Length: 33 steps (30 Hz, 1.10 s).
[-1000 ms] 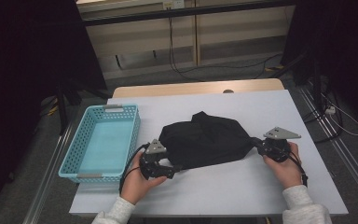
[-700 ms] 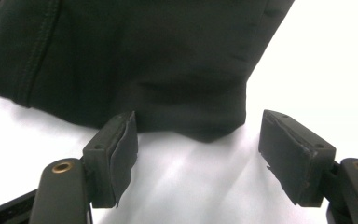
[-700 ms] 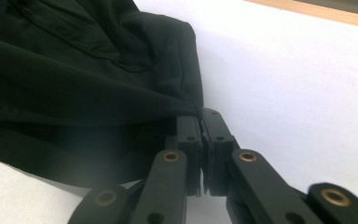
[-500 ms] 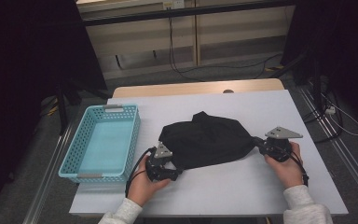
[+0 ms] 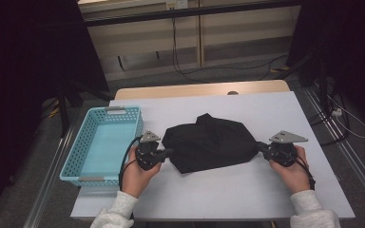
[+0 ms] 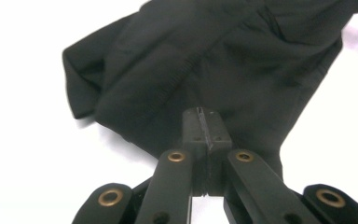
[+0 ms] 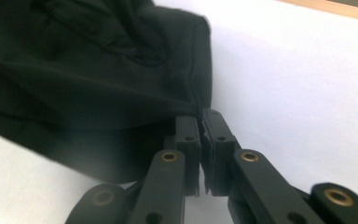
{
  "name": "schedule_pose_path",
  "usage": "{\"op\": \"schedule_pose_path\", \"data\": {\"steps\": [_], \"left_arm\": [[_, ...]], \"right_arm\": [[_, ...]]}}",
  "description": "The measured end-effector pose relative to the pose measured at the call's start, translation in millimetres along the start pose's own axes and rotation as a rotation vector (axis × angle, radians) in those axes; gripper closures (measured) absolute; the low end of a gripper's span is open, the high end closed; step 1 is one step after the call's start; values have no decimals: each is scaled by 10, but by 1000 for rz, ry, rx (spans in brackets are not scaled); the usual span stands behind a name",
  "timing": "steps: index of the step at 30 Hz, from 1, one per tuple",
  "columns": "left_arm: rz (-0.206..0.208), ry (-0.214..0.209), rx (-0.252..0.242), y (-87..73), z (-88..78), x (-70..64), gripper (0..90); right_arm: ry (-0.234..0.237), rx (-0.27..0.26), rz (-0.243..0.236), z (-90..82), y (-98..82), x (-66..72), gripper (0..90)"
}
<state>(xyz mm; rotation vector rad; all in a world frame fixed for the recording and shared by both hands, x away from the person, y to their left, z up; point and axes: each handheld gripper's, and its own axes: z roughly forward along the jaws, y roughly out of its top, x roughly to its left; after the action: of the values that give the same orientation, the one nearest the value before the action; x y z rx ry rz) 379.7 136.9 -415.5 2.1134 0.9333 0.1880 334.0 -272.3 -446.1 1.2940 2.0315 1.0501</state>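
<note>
Left of us sits an empty blue plastic basket (image 5: 88, 156), perforated walls. Our left gripper (image 5: 167, 153) has just been closing and now pinches the black cloth (image 5: 209, 146) mid-table, soft and crumpled; right gripper (image 5: 261, 148) clamps its opposite edge. Grasp step done; next we likely lift evenly and fold.
</note>
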Motion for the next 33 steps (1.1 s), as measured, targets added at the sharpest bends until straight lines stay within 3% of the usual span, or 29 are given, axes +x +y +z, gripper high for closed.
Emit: {"op": "schedule_pose_path", "data": {"steps": [3, 7, 12, 17, 19, 22, 26, 27, 29, 33], "left_arm": [[-4, -43, 14, -54, 59, -73, 713], [22, -60, 15, -137, 83, -182, 563], [44, -63, 33, -220, 129, -272, 501], [111, -30, 63, -307, 281, -306, 426], [110, -22, 70, -298, 278, -315, 435], [150, 14, 61, -301, 294, -307, 531], [139, 19, 70, -277, 302, -307, 577], [130, 20, 72, -272, 302, -304, 608], [93, -9, 88, -252, 303, -291, 764], [85, -9, 108, -228, 305, -317, 844]], "right_arm": [[-1, -1, 6, -2, 1, -9, 858], [2, -8, 27, -22, -11, -48, 858], [6, -2, 26, -14, -14, -45, 859], [-1, -1, 14, -4, -14, -35, 863], [-24, 0, 12, -6, -13, -48, 873], [-37, -8, 19, -12, -14, -82, 883], [-69, -4, 40, -24, -31, -128, 886], [-68, -5, 42, -29, -34, -139, 885], [-69, -3, 44, -34, -42, -147, 885], [-60, 9, 37, -39, -50, -128, 885]]}}
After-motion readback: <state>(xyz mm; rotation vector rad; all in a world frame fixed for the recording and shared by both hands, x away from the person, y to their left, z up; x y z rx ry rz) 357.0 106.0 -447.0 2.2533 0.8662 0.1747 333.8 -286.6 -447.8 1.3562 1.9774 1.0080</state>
